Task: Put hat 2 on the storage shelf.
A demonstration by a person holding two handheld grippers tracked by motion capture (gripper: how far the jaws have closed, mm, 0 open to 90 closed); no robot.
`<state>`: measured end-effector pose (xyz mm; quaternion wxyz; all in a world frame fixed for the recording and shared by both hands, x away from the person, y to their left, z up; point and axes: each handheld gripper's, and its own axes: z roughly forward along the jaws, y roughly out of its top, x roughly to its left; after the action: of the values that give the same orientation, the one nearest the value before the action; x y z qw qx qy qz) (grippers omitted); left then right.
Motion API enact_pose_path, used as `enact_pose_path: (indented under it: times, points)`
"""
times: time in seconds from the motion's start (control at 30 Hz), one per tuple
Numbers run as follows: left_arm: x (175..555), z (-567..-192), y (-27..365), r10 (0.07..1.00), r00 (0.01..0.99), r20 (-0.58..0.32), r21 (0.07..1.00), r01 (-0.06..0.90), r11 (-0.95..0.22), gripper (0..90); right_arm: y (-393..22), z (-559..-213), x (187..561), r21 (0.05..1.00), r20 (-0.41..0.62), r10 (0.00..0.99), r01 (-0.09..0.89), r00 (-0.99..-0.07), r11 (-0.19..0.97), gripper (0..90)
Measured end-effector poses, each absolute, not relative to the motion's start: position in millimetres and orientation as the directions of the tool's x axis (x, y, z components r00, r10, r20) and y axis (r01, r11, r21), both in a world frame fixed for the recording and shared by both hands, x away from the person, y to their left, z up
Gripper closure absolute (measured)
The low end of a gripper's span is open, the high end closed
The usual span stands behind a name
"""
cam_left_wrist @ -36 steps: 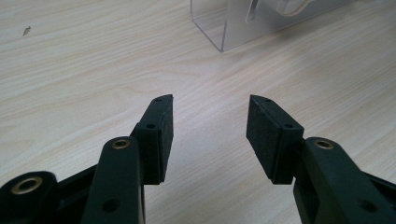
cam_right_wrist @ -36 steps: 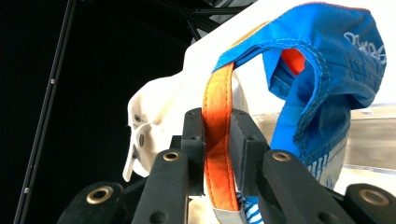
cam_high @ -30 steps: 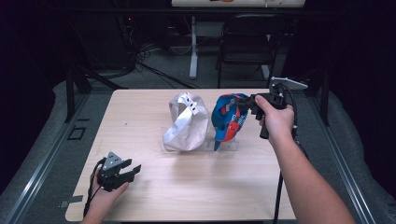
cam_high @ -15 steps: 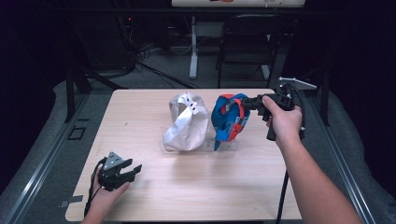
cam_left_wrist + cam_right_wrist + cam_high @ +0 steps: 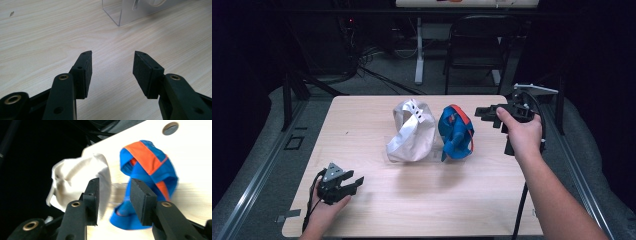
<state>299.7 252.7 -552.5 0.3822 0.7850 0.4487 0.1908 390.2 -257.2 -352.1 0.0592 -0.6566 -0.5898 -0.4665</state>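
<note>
In the high view the right claw (image 5: 484,113) sits at the right of the frame, just right of the blue and orange garment (image 5: 456,132), level with its upper part and clear of it. Its jaws have just been opening and now stand apart with nothing pressed between them. In the right gripper view the two black pads frame the gap between the garments, with the blue and orange garment (image 5: 147,182) behind the right pad and the white garment (image 5: 77,177) behind the left one; neither pad touches cloth.

The blue and orange garment hangs in a bunched, upright shape near the centre of the wooden counter (image 5: 362,115), slightly right of the middle. The white garment (image 5: 412,131) is draped just beside it on the left, the two nearly touching. Both seem to rest on a clear plastic stand (image 5: 436,152), whose lower edge shows between and below them; in the left gripper view a corner of that clear stand (image 5: 125,13) appears at the top of the frame.

The left claw (image 5: 354,181) lies in the lower left of the high view, low over the counter and well apart from both garments. Its jaws are wide apart and empty, with only bare wood between the pads in the left gripper view.
</note>
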Motion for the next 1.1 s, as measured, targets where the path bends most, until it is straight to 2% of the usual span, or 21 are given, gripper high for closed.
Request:
enact_pose_path:
  times: [0.13,0.27,0.33,0.67,0.83,1.1]
  points:
    - [300,-553,255,0.853,0.52,-0.04,0.771,0.56,-0.305,49.5,-255,-354,383,0.517,0.619,0.768,0.822,-0.164,-0.241,57.2]
    - [301,-554,255,0.854,0.519,-0.042,0.772,0.559,-0.302,49.2,-255,-358,377,0.539,0.6,0.777,0.814,-0.189,-0.218,55.2]
    - [301,-554,255,0.854,0.519,-0.039,0.771,0.559,-0.304,47.8,-255,-363,371,0.583,0.567,0.793,0.788,-0.221,-0.197,51.5]
    - [301,-556,256,0.855,0.516,-0.046,0.765,0.568,-0.302,46.5,-252,-387,348,0.643,0.506,0.812,0.755,-0.29,-0.131,48.7]
    - [302,-556,257,0.859,0.51,-0.046,0.766,0.57,-0.297,46.5,-255,-397,339,0.651,0.504,0.809,0.749,-0.303,-0.125,48.3]
    - [302,-557,257,0.86,0.508,-0.05,0.765,0.573,-0.294,46.5,-269,-420,312,0.683,0.548,0.771,0.706,-0.324,-0.189,47.7]
